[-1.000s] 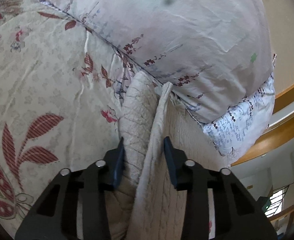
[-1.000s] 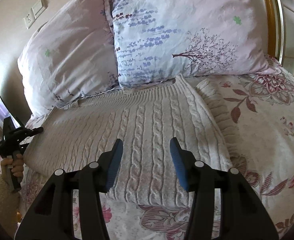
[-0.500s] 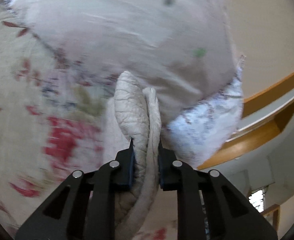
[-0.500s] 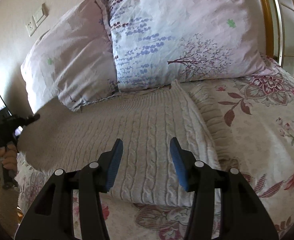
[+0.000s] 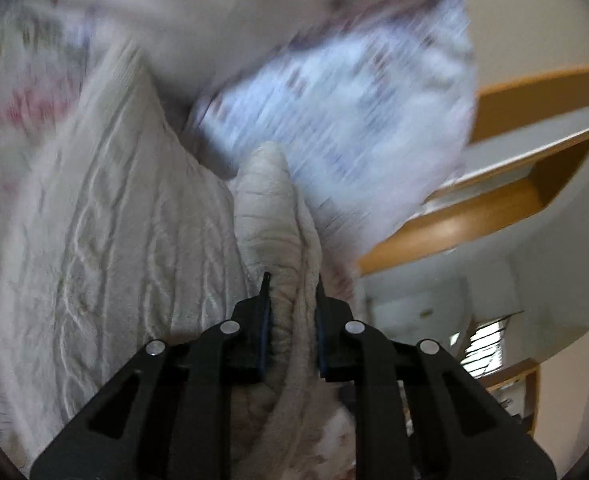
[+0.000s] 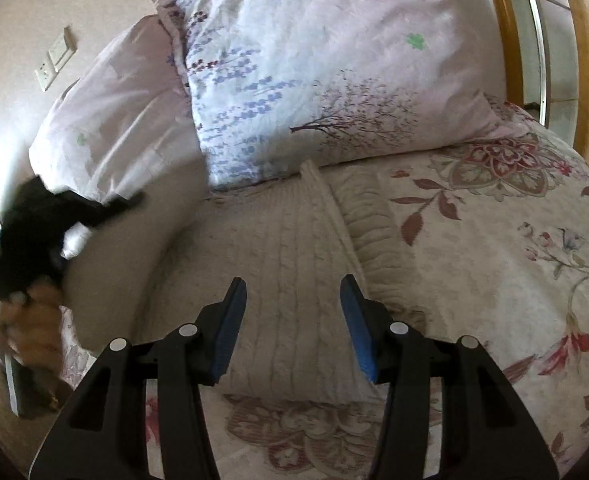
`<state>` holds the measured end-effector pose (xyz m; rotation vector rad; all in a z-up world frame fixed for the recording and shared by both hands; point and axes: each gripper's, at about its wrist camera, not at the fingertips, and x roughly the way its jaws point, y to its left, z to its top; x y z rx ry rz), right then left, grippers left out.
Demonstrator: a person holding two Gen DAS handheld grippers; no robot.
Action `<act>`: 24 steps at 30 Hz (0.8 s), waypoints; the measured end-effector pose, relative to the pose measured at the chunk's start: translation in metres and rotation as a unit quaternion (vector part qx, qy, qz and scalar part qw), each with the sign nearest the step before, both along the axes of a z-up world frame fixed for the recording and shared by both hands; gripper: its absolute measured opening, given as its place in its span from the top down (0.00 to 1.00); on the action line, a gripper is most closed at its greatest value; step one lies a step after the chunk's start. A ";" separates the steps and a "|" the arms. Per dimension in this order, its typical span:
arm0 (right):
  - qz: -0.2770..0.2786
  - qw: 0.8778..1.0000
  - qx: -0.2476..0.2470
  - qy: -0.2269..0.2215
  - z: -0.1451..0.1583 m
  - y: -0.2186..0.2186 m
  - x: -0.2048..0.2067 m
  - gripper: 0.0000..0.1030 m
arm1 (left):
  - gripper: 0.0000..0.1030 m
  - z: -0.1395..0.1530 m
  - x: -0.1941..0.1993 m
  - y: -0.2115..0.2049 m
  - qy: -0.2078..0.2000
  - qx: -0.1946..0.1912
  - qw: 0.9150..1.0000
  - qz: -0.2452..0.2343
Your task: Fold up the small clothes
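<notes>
Now the sweater [image 5: 270, 216] sits pinched between left jaws — right jaws spread.

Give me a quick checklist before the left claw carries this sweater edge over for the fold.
1. Left claw shut on the sweater: ok, bunched knit sits between its fingers.
2. Grip depth: ok, fabric runs past the fingertips.
3. Right claw free: ok, open, holding nothing above the sweater.
4. Sweater body flat on the bedspread: ok on the right side; the lifted left part is blurred, cannot tell.
5. Pillows clear of the fold path: not ok, they lie right at the sweater's far edge.
</notes>
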<state>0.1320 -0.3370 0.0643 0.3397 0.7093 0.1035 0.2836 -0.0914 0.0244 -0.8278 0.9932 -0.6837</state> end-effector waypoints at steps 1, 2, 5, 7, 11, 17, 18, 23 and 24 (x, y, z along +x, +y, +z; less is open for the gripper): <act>-0.001 1.000 -0.001 0.001 0.000 -0.001 0.000 0.51 | 0.83 -0.003 0.000 -0.006 -0.003 0.012 1.000 -0.002; -0.001 1.000 -0.002 0.002 0.000 0.000 0.000 0.51 | 0.80 0.001 -0.002 -0.009 -0.014 0.021 1.000 -0.003; 0.005 1.000 0.004 -0.002 0.006 -0.001 0.004 0.51 | 0.60 0.016 -0.007 -0.004 -0.024 -0.017 0.999 -0.036; 0.019 0.999 0.028 -0.006 0.013 -0.001 0.009 0.51 | 0.50 0.024 -0.013 0.007 -0.031 -0.031 0.998 -0.040; 0.071 0.992 0.100 0.009 0.020 0.001 0.029 0.51 | 0.38 0.039 -0.031 0.058 -0.071 0.023 0.997 0.022; 0.107 0.974 0.176 0.094 -0.005 0.015 0.080 0.51 | 0.36 0.017 -0.026 0.108 -0.025 0.102 0.991 0.083; 0.108 0.972 0.182 0.103 -0.010 0.018 0.085 0.51 | 0.36 0.007 -0.022 0.109 -0.011 0.104 0.992 0.078; 0.077 0.970 0.186 0.135 -0.030 0.021 0.098 0.51 | 0.35 -0.013 -0.026 0.100 0.005 0.115 0.992 0.048; 0.075 0.970 0.188 0.133 -0.031 0.021 0.099 0.51 | 0.35 -0.015 -0.027 0.097 0.001 0.115 0.992 0.044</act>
